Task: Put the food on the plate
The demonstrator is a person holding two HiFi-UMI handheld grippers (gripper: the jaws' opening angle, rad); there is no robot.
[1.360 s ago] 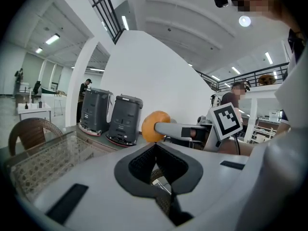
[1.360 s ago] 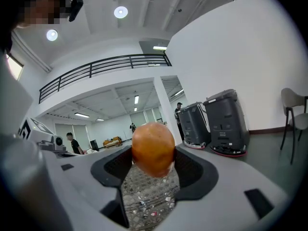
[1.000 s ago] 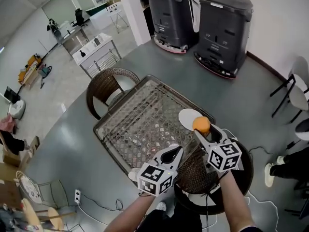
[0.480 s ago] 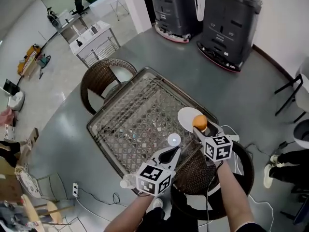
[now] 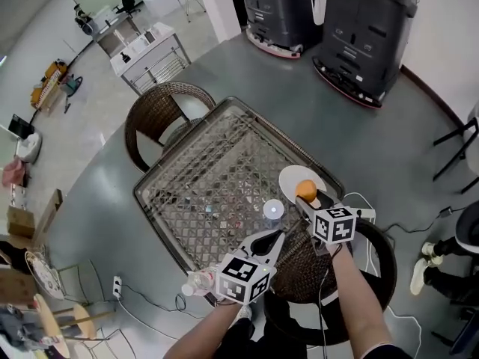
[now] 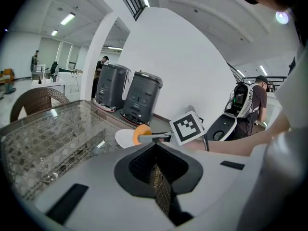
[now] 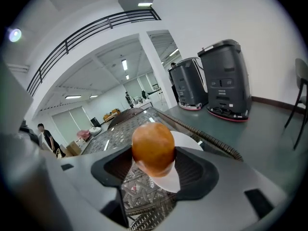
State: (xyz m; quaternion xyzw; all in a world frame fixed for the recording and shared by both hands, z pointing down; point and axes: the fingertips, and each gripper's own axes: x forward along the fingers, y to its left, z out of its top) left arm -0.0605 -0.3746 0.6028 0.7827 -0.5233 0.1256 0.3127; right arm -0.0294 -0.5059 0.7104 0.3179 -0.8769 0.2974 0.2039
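A round orange-brown piece of food [image 5: 305,190] is held in my right gripper [image 5: 307,197], which is shut on it just above the white plate [image 5: 288,176] at the near right corner of the glass-topped wicker table [image 5: 217,178]. In the right gripper view the food [image 7: 153,148] sits between the jaws of the right gripper [image 7: 153,159], with the plate [image 7: 188,141] right under it. My left gripper [image 5: 271,239] is shut and holds nothing, near the table's front edge. The left gripper view shows the left gripper [image 6: 157,173] with its pads pressed together, and the food [image 6: 140,133] over the plate [image 6: 123,137] beyond.
A wicker chair [image 5: 161,118] stands at the table's far left side and another wicker seat [image 5: 310,271] is under my arms. Two dark grey machines [image 5: 329,13] stand by the wall. A small white round spot [image 5: 273,209] shows on the glass left of the plate. Cables [image 5: 374,217] lie on the floor.
My right gripper has carried the food a little forward and down, so it now hangs over the plate. The left gripper has stayed shut in about the same place.
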